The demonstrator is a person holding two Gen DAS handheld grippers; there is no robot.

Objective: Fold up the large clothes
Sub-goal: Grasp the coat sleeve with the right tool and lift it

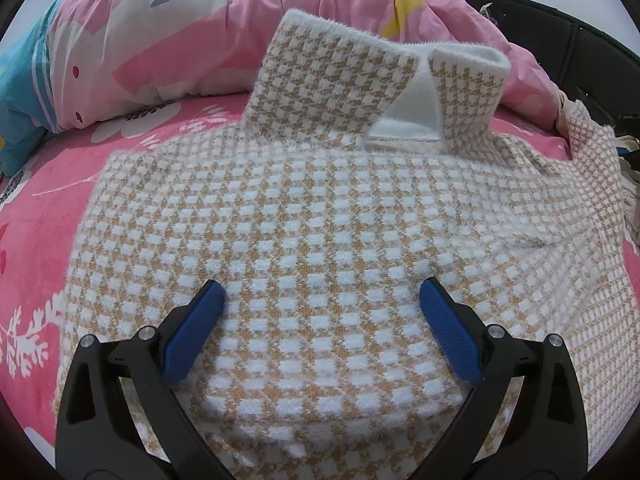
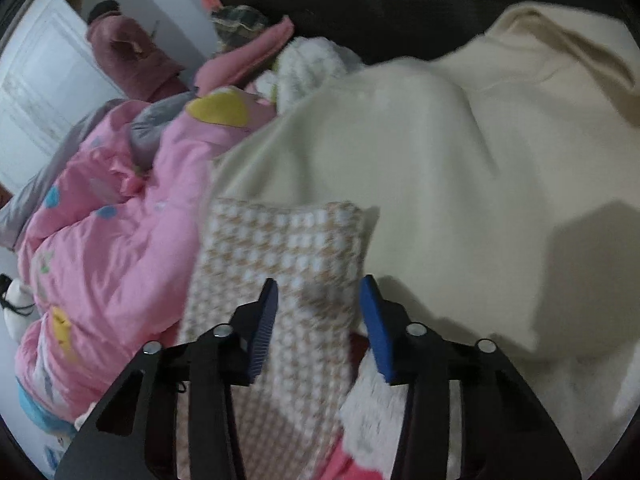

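Observation:
A tan-and-white houndstooth knit sweater (image 1: 320, 220) lies flat on the pink bed, its white-trimmed collar (image 1: 384, 92) standing up at the far side. My left gripper (image 1: 322, 300) is open, its blue pads spread wide just over the sweater's body. In the right wrist view a strip of the same sweater (image 2: 280, 248), a sleeve or side edge, runs between the blue pads of my right gripper (image 2: 318, 300). The jaws are partly apart and the view is blurred, so I cannot tell whether they grip the cloth.
A pink printed duvet (image 1: 168, 40) is piled at the back of the bed, and shows in the right wrist view (image 2: 112, 240). A cream garment (image 2: 460, 168) lies right of the sleeve. A dark headboard (image 2: 380, 4) is behind. Pink sheet (image 1: 40, 240) surrounds the sweater.

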